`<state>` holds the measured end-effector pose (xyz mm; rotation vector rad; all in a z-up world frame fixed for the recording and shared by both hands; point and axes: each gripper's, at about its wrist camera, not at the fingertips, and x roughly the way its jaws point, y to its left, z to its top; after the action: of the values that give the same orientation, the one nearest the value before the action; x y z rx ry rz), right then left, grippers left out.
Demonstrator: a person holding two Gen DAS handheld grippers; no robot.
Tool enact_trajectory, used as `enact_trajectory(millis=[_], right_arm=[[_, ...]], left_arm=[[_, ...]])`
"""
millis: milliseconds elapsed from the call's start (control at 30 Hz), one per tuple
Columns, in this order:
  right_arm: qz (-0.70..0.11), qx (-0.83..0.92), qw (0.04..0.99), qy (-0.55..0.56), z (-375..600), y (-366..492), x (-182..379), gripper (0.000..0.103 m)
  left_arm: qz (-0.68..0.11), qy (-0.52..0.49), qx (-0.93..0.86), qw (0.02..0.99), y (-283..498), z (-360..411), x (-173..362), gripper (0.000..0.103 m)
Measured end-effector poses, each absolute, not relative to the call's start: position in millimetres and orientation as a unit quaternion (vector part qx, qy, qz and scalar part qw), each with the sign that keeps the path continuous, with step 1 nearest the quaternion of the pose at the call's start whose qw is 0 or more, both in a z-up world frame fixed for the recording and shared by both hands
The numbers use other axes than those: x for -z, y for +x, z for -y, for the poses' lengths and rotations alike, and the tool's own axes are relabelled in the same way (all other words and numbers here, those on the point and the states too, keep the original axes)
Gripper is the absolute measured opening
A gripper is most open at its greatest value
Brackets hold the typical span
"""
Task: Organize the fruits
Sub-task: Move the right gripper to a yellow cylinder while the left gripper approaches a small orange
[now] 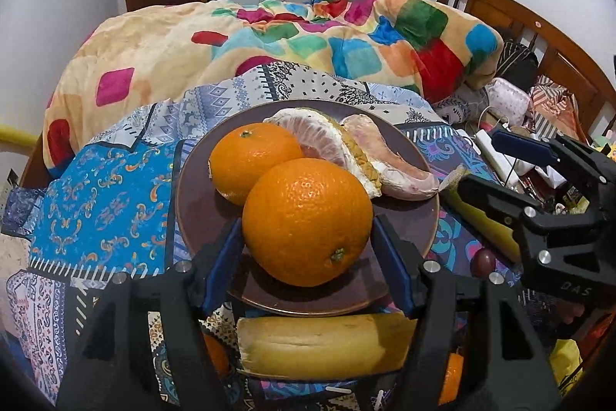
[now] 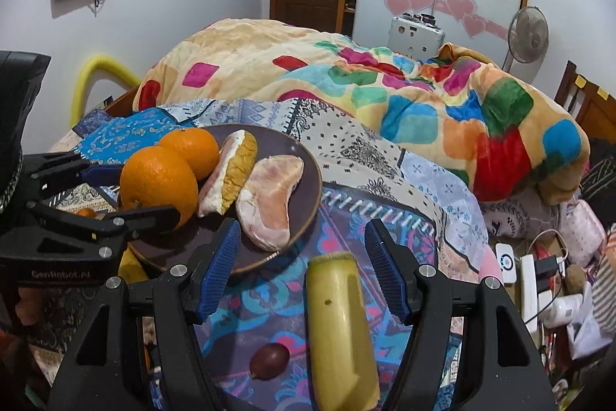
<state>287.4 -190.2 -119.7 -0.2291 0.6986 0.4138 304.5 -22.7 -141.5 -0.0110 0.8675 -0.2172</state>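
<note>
Orange and round, the near fruit [image 1: 308, 222] is seen in the left wrist view between the left tongs [image 1: 308, 253], whose blue pads stand at its two sides; if they press it or are only beside it cannot be told. It lies on the dark brown round plate [image 1: 200, 195] near the front rim, so it should be let go gently and the tongs drawn straight back. A cut yellow banana piece [image 1: 319, 345] lies just below the rim.

In the right wrist view, the right tongs [image 2: 302, 272] are held apart around another yellow banana piece [image 2: 338, 330], not touching it. A small dark red grape [image 2: 269, 360] lies beside on the patterned bedcloth [image 2: 385, 156]. Free room on the plate is judged small.
</note>
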Motion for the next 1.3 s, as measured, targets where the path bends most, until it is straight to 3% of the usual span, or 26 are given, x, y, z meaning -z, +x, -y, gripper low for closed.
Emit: enact_trajectory(millis=[67, 200, 367, 533, 800, 867, 933, 1033, 1300], right_arm=[[-0.338, -0.198, 0.913, -0.113, 192, 284, 120, 0.064], [-0.339, -0.196, 0.912, -0.119, 196, 276, 121, 0.064], [-0.342, -0.199, 0.911, -0.112, 206, 265, 122, 0.064], [-0.346, -0.203, 0.910, -0.106, 211, 251, 122, 0.064], [-0.346, -0.216, 0.907, -0.101, 207, 238, 121, 0.064], [-0.346, -0.221, 0.906, -0.101, 203, 236, 121, 0.064], [-0.346, -0.227, 0.905, -0.103, 198, 236, 123, 0.064], [-0.346, -0.232, 0.903, -0.107, 191, 237, 126, 0.064], [-0.356, -0.250, 0.894, -0.103, 175, 247, 135, 0.064]], left_arm=[[-0.424, -0.012, 0.102, 0.900, 304, 21, 141, 0.068], [-0.417, -0.025, 0.088, 0.904, 300, 14, 135, 0.080], [-0.405, -0.022, 0.084, 0.910, 278, 4, 120, 0.082], [-0.392, -0.006, 0.074, 0.917, 247, -13, 108, 0.089], [-0.410, 0.012, 0.055, 0.910, 217, -43, 127, 0.090], [-0.419, 0.013, 0.053, 0.906, 217, -46, 136, 0.086], [-0.436, 0.007, 0.060, 0.898, 220, -51, 147, 0.071], [-0.452, -0.003, 0.069, 0.890, 227, -56, 159, 0.059], [-0.449, -0.006, 0.088, 0.889, 240, -53, 168, 0.047]])
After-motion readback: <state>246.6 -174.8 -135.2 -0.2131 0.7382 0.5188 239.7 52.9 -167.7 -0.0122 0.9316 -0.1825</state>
